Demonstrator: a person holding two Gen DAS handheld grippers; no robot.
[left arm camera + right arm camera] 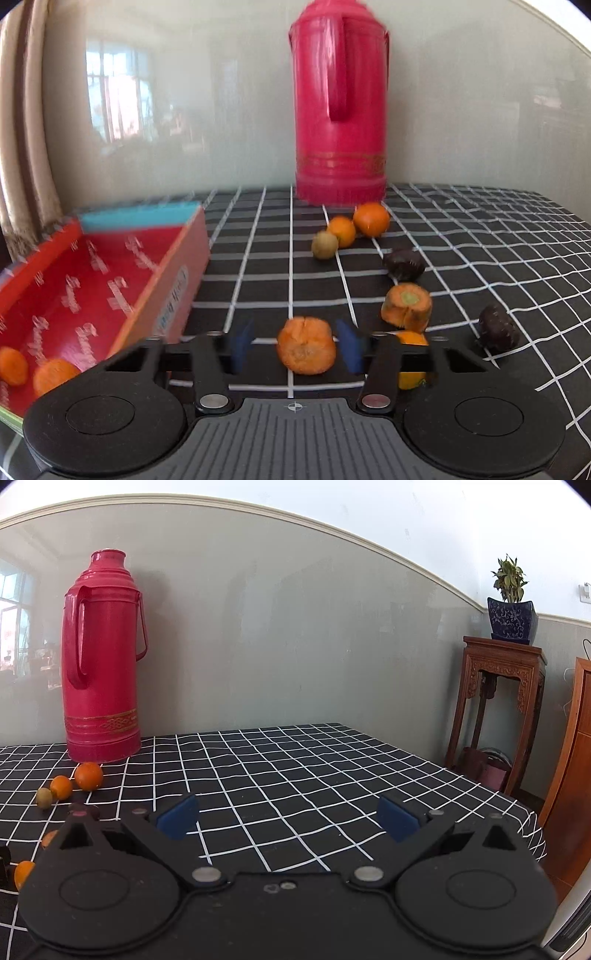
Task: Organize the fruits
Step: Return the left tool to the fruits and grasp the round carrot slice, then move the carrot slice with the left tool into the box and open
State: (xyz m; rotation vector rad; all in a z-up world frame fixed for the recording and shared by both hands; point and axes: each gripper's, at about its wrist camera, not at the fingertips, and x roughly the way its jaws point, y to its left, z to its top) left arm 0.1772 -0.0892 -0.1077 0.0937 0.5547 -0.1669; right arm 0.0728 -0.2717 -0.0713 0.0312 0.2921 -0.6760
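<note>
In the left wrist view, my left gripper [295,349] is open, its blue pads on either side of an orange carrot chunk [306,345] without touching it. A red box [85,291] at the left holds two orange pieces [51,373]. On the checked cloth lie another carrot chunk [406,306], two oranges [371,218], a green fruit [324,244] and two dark fruits [403,264]. In the right wrist view, my right gripper [288,818] is open and empty over bare cloth; the oranges [88,775] lie far left.
A tall red thermos [340,107] stands at the back by the wall, also in the right wrist view [101,661]. The table's right edge [532,823] drops off toward a wooden stand [502,709] with a potted plant.
</note>
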